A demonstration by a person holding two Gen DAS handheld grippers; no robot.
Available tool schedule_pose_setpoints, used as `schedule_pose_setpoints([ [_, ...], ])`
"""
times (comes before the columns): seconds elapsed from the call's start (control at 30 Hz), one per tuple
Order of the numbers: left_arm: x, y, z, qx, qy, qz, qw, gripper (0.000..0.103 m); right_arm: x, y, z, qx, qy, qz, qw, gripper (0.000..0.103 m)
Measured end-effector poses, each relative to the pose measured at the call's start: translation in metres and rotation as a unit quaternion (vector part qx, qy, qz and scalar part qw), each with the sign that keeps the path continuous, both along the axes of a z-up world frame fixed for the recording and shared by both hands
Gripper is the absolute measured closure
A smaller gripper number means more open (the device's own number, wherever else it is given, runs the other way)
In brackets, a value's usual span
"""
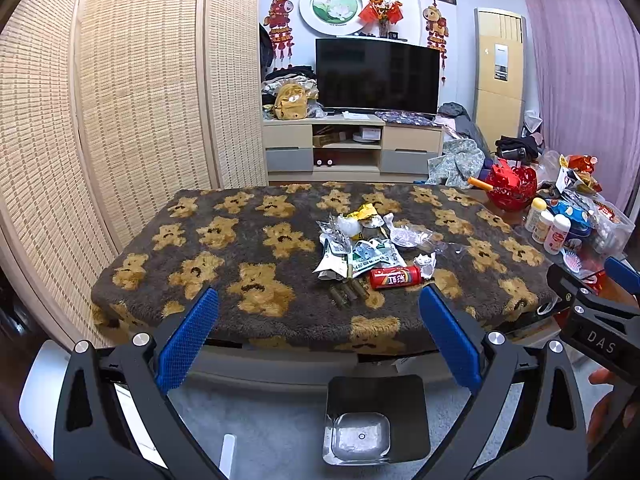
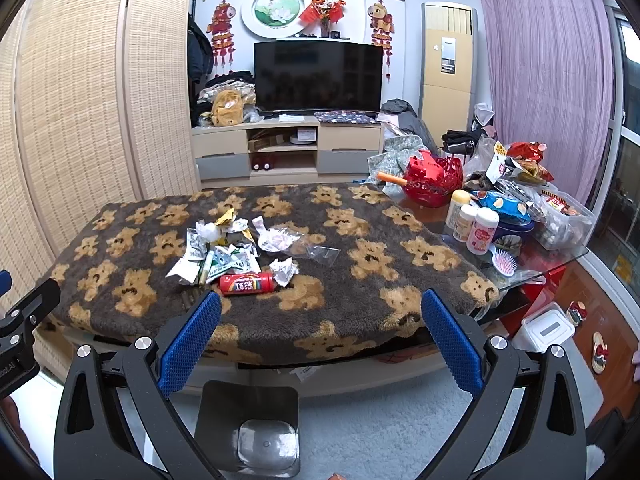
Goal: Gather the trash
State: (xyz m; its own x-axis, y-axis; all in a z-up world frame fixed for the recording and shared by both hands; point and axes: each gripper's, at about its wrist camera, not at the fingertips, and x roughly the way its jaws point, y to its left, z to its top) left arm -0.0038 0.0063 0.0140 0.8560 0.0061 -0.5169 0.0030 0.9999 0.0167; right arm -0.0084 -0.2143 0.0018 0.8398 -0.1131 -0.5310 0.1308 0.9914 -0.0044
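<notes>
Two grippers, left gripper [image 1: 318, 332] and right gripper [image 2: 320, 334], gape wide, holding nothing.
One red can [image 1: 395, 277] lies at the trash pile's [image 1: 362, 240] 5 o'clock on the worktop [image 1: 200, 248]; one bin [image 1: 376, 420] on the floor.

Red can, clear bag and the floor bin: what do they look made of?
Red can: probably thin metal or plastic; glossy printed cylinder. Clear bag: thin plastic film; see-through and wrinkled. Floor bin: seemingly hard dark plastic; smooth matte walls, shiny base inside.
</notes>
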Motion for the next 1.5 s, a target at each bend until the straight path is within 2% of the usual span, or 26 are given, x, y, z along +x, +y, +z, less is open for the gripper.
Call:
schedule_pose_setpoints([
  [0.13, 0.003, 0.003, 0.0, 0.001, 0.006, 0.003, 1.0, 0.008, 0.001, -0.009, -0.003, 0.008, 0.01, -0.001, 1.0, 0.003],
  [0.37, 0.02, 0.004, -0.018, 0.002, 0.025, 0.005, 0.9997, 0.008, 0.015, -0.015, -0.021, 0.013, 0.025, -0.006, 1.0, 0.003],
  [0.5, 0.036, 0.003, -0.037, 0.009, 0.055, 0.002, 0.9984, 0.008, 0.031, -0.024, -0.037, 0.036, 0.055, 0.002, 0.998, 0.003],
  [0.67, 0.06, 0.009, -0.068, 0.0, 0.098, 0.006, 0.9951, 0.008, 0.052, -0.025, -0.063, 0.025, 0.092, 0.002, 0.995, 0.003],
  [0.77, 0.072, 0.011, -0.08, 0.0, 0.111, 0.007, 0.9938, 0.008, 0.068, -0.031, -0.081, 0.029, 0.113, 0.006, 0.993, 0.003],
  [0.97, 0.109, 0.015, -0.112, -0.013, 0.152, 0.002, 0.9882, 0.008, 0.105, -0.051, -0.111, 0.072, 0.132, 0.007, 0.989, 0.003],
  [1.17, 0.149, 0.007, -0.137, -0.008, 0.175, -0.009, 0.9846, 0.009, 0.153, -0.048, -0.125, 0.083, 0.147, 0.025, 0.985, 0.007],
  [1.3, 0.174, -0.003, -0.149, -0.015, 0.187, -0.026, 0.9818, 0.015, 0.181, -0.037, -0.134, 0.086, 0.15, 0.037, 0.984, 0.007],
  [1.37, 0.186, -0.01, -0.155, -0.022, 0.194, -0.034, 0.9801, 0.015, 0.194, -0.033, -0.141, 0.088, 0.154, 0.041, 0.983, 0.021],
  [1.5, 0.207, -0.023, -0.165, -0.025, 0.2, -0.044, 0.9784, 0.016, 0.217, -0.026, -0.147, 0.101, 0.154, 0.054, 0.981, 0.03],
])
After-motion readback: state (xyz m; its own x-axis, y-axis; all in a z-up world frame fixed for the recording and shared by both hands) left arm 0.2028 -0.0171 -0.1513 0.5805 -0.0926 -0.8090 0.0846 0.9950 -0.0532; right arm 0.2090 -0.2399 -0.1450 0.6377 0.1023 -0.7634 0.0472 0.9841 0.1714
